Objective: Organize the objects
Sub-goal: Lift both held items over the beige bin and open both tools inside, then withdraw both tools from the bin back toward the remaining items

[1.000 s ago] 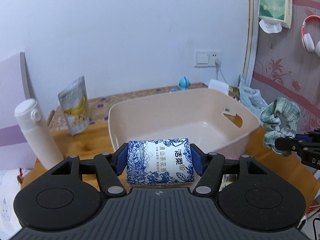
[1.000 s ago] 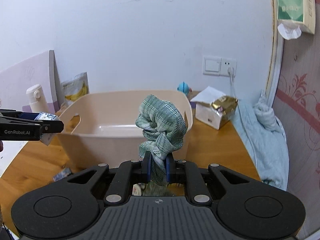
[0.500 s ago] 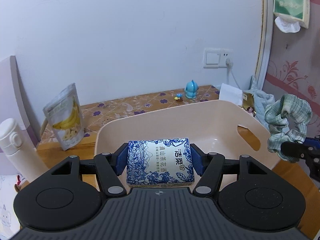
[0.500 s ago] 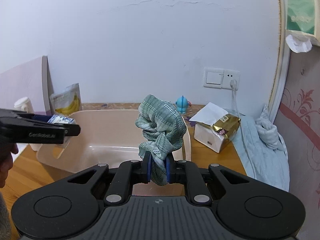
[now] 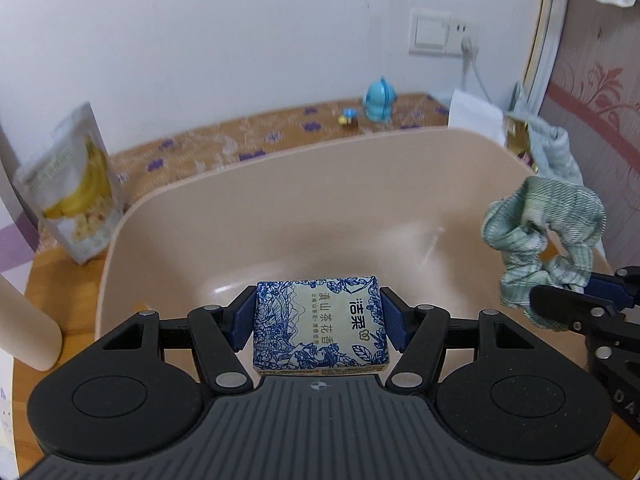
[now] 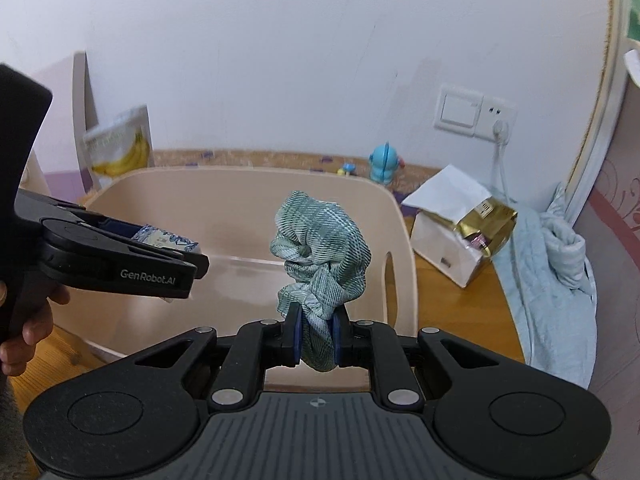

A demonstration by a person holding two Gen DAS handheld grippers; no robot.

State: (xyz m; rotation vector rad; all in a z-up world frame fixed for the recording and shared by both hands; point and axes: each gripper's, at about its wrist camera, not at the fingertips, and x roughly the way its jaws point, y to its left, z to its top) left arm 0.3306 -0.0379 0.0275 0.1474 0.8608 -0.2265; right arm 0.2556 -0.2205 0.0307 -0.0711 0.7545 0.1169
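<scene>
Two grippers: both loaded, both held above the beige basin.
Left gripper (image 5: 319,322): pinching a blue-and-white tissue pack (image 5: 320,326) by its two short ends, blue pads flat against the wrapper; printed face toward the wrist camera.
Reason for grip, left: judged as a side clamp that leaves the underside free, so the pack can drop flat once released.
Right gripper (image 6: 316,338): pressed together on the lower fold of a green plaid scrunchie (image 6: 322,258); the rest of the ring stands up loose above the pads.
Reason for grip, right: soft fabric gives no firm edge, so a tight pinch on one bunched section is judged enough to carry it.
Tissue pack position: between the left pads, over the near half of the basin (image 5: 280,216) interior, clear of its floor.
Scrunchie position: between the right pads, over the basin beside its right wall with the handle slot.
Basin position: central on the counter (image 6: 452,304), interior bare in both views.
Back edge of counter: banana snack pouch (image 5: 74,184) toward the left corner; small blue figurine (image 5: 379,101) toward the right.
Right side of counter: open white box with gold foil (image 6: 460,232), then a light blue cloth (image 6: 560,272) along the edge.
Step in hand: judged as release of both items into the basin.
</scene>
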